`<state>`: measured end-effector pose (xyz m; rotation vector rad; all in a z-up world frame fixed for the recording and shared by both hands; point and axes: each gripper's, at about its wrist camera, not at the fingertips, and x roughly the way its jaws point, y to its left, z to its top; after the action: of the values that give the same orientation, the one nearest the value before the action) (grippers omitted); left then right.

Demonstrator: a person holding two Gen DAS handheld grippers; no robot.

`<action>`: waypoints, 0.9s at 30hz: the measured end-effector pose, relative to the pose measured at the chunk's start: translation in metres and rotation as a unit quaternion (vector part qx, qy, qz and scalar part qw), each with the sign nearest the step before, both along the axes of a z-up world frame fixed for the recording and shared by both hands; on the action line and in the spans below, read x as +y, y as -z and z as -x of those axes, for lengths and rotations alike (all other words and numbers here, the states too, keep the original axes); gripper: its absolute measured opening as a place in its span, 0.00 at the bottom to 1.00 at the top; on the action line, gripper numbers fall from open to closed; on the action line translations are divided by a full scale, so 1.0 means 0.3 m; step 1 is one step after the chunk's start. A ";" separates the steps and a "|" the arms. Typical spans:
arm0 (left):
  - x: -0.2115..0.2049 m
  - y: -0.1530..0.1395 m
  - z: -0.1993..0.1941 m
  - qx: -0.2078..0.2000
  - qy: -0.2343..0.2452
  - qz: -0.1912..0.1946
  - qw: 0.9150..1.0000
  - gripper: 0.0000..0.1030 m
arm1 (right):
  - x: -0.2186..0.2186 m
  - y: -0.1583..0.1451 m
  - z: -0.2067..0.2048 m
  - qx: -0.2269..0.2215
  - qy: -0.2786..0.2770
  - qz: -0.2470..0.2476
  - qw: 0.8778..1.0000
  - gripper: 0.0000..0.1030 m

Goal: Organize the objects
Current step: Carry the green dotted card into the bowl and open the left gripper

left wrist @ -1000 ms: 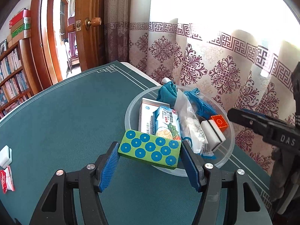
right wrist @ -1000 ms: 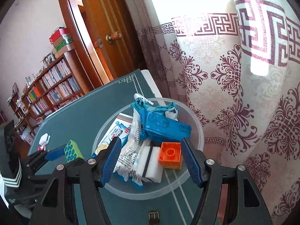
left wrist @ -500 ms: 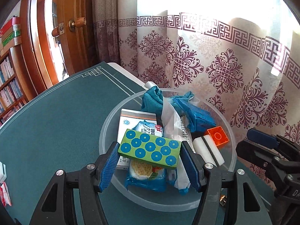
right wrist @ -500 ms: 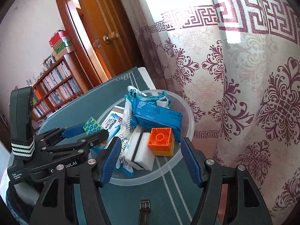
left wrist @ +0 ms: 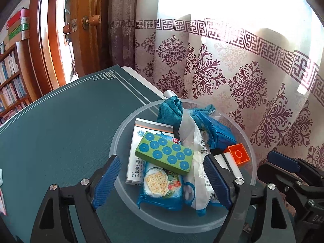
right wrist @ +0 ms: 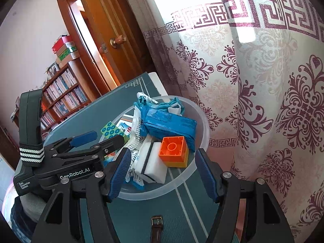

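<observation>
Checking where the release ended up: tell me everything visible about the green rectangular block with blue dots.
The green rectangular block with blue dots is flat and brick-shaped, with two rows of blue circles on top and plain green sides. It lies tilted inside the clear round plastic bowl, resting on a cracker packet and a white box. The left gripper is open, touching nothing.

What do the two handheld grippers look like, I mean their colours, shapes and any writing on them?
Both are black frames with silver screws and two ribbed blue finger pads. The left gripper carries white print reading "GenRobot.AI" and "Data Acquisition System"; a black-and-white striped strap wraps its upright black handle. The right gripper has the same forked shape; no cables or sleeves are visible.
</observation>
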<state>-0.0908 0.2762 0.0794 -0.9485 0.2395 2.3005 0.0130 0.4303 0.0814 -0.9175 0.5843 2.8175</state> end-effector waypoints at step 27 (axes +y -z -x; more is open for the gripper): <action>-0.021 0.054 0.096 0.004 -0.083 0.030 0.996 0.91 | -0.067 0.016 0.009 -0.004 -0.016 -0.009 1.000 0.65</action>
<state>-0.1195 0.2700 0.0632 -1.0230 0.2425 2.4613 0.0102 0.4102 0.0766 -0.9434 0.5468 2.8419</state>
